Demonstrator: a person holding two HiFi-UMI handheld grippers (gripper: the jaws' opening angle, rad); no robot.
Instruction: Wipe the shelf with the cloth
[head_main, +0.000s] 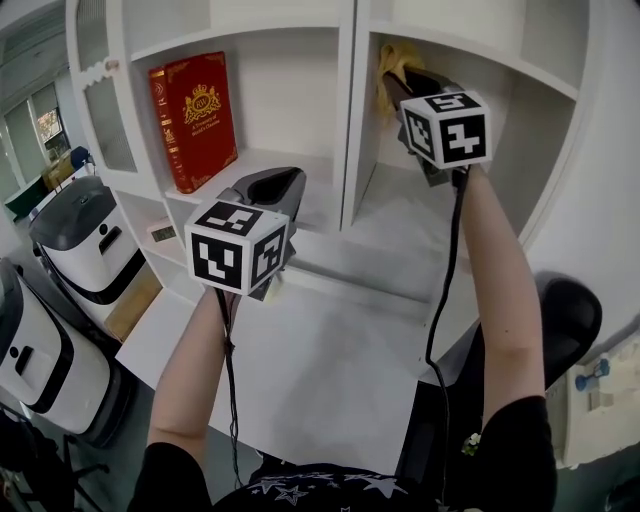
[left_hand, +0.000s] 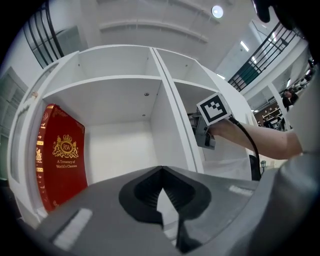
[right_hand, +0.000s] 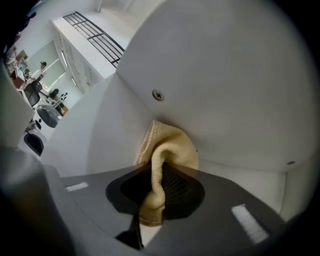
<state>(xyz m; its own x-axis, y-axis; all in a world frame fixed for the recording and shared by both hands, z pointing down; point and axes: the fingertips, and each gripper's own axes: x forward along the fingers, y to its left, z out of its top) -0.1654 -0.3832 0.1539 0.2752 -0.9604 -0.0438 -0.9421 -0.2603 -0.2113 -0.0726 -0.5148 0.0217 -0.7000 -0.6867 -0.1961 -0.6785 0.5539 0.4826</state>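
A yellow cloth (head_main: 392, 62) is pressed against the back wall near the top left of the white shelf's (head_main: 400, 215) right compartment. My right gripper (head_main: 408, 88) is shut on it. In the right gripper view the cloth (right_hand: 167, 150) bulges out between the jaws of the right gripper (right_hand: 157, 172) and touches the shelf wall (right_hand: 225, 100). My left gripper (head_main: 275, 187) hovers in front of the left compartment with its jaws together and nothing in them. The left gripper view shows the left gripper (left_hand: 161, 172) facing that compartment (left_hand: 120, 145), with the right gripper's marker cube (left_hand: 216, 109) off to the right.
A red book (head_main: 195, 120) leans upright at the left side of the left compartment, also the red book (left_hand: 60, 165). White bins (head_main: 80, 240) stand on the floor to the left. A white ledge (head_main: 320, 370) runs below the shelf. A black chair (head_main: 570, 310) is at the right.
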